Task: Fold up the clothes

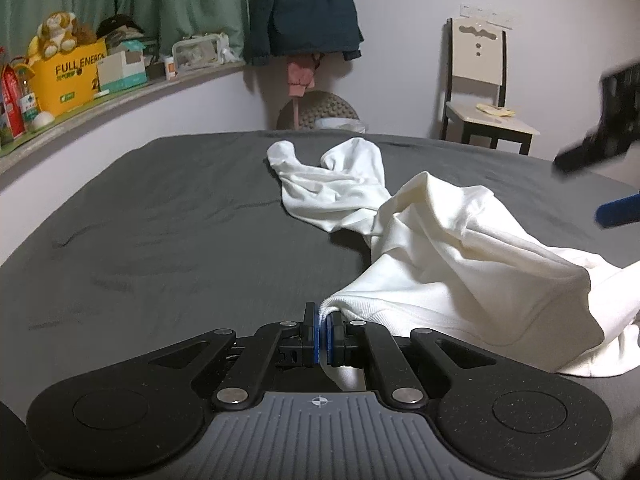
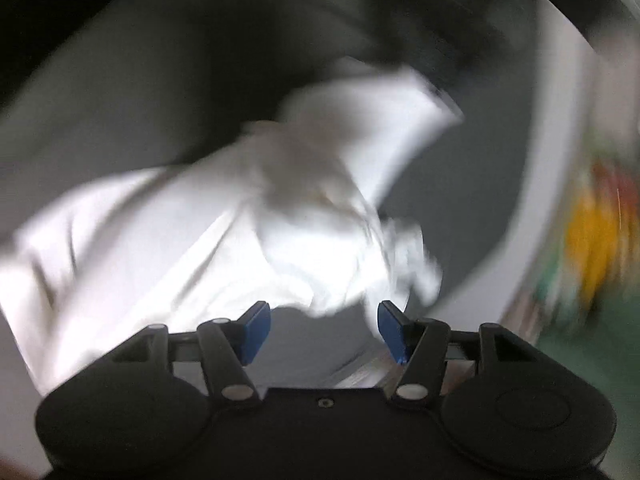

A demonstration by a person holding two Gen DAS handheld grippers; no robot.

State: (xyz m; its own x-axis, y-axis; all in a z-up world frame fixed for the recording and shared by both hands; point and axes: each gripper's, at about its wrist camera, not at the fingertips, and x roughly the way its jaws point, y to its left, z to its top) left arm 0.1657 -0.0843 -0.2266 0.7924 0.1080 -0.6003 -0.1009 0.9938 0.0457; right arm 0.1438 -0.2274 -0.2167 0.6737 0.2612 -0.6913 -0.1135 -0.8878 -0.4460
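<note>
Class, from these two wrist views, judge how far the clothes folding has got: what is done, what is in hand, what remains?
Done: no fold shows; the white garment lies crumpled on the grey bedsheet.
In hand: the left gripper is shut on a ribbed edge of the garment. The right gripper is open above the cloth, holding nothing; its view is blurred.
Left: spreading it flat and every fold.

White garment (image 1: 460, 248) on plain dark grey sheet (image 1: 160, 220) (green curtain (image 1: 160, 4), yellow box (image 1: 68, 80)).
</note>
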